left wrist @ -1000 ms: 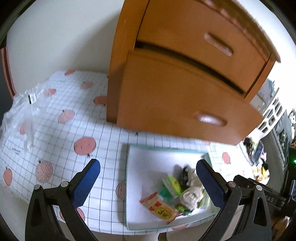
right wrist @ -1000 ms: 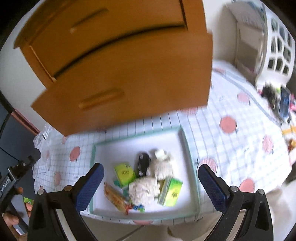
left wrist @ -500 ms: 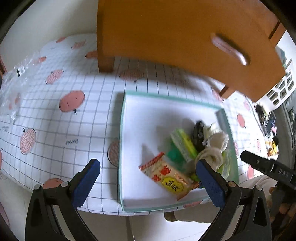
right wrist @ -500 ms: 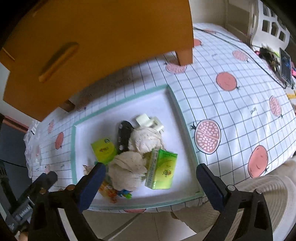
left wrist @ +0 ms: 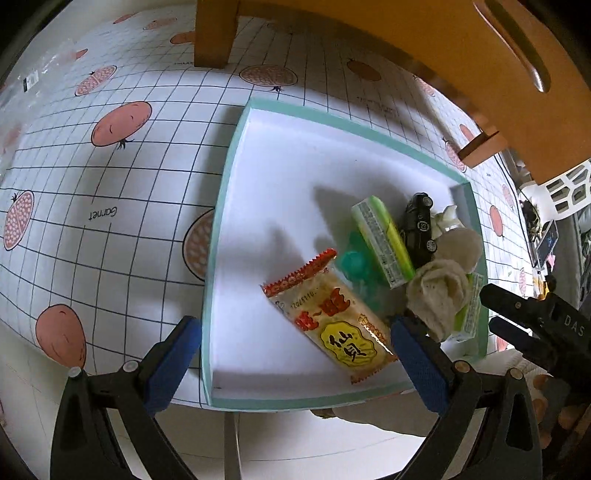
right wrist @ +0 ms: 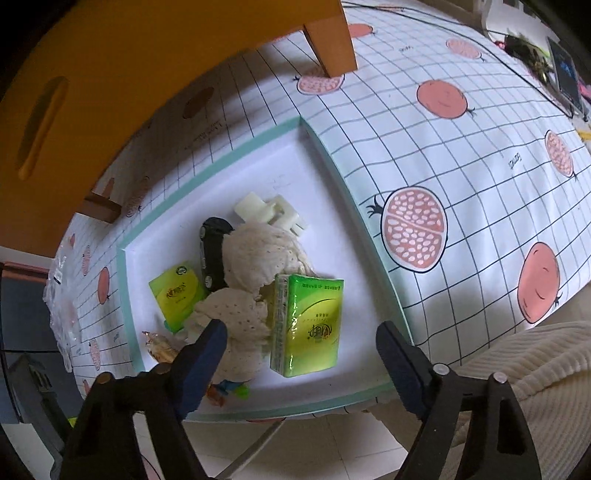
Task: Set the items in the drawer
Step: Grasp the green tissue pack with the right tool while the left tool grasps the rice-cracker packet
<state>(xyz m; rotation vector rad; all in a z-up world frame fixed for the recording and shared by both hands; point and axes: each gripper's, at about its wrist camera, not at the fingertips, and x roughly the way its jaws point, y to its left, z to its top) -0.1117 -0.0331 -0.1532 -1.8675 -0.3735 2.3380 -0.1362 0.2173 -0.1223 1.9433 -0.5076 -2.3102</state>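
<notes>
A white tray with a teal rim holds the items: a snack packet, two green tissue packs, a black toy car, two cream cloth bundles, a teal toy and a white plastic piece. The wooden drawer unit stands behind the tray, its front and handle showing. My left gripper is open over the tray's near left part. My right gripper is open above the near tissue pack.
The table wears a white grid cloth with pomegranate prints. A clear plastic bag lies far left. A white lattice basket and small clutter sit to the right. A cream sleeve shows at the near edge.
Both grippers have dropped and tilted down from facing the drawer fronts to hovering close over the tray; the items now fill more of each view. Both stay open.
</notes>
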